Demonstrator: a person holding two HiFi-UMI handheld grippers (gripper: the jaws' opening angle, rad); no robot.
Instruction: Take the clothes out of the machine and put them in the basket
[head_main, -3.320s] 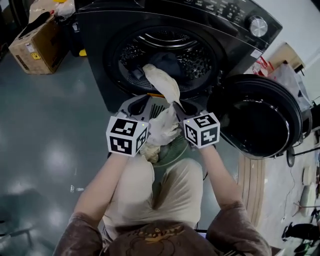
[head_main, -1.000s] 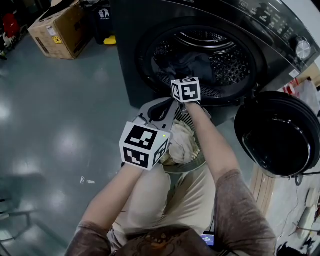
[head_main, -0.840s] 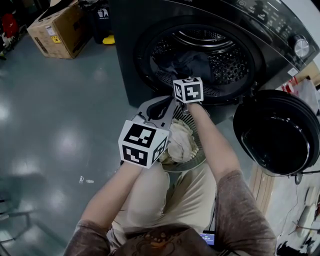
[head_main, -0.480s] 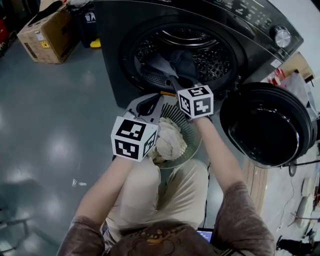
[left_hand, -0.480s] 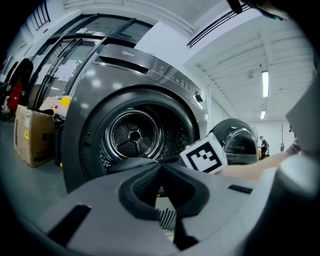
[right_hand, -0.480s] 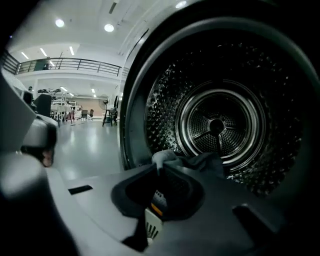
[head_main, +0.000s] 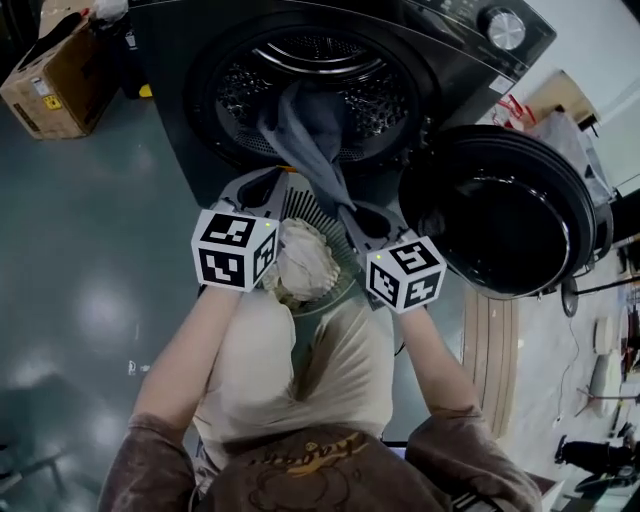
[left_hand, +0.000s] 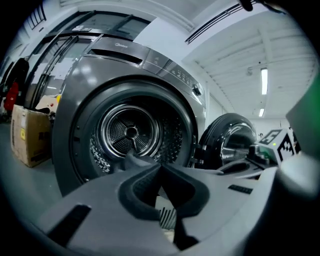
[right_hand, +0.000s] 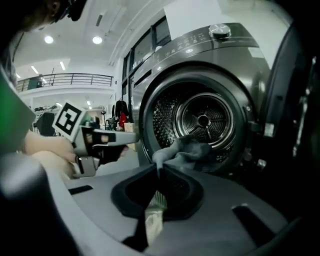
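Two claws are up in front of the machine (head_main: 170, 110) right now. The left claw (left_hand: 161, 169) has its jaws pressed together with nothing in them, parked just left of the basket (head_main: 338, 288). That basket sits low between the two claws, with cream clothes (head_main: 300, 262) already piled in.

The grey garment (head_main: 305, 130) is the one in play. One end drapes in the drum (head_main: 240, 85) and the other is pinched tight in the right claw (right_hand: 159, 172), so its long axis runs from drum mouth to claw, above the basket's far rim.

From the right claw the basket is down and to its left. I'd guess that hand does the drop once the tail clears the drum. The open door (head_main: 500, 215) hangs off to that claw's right.
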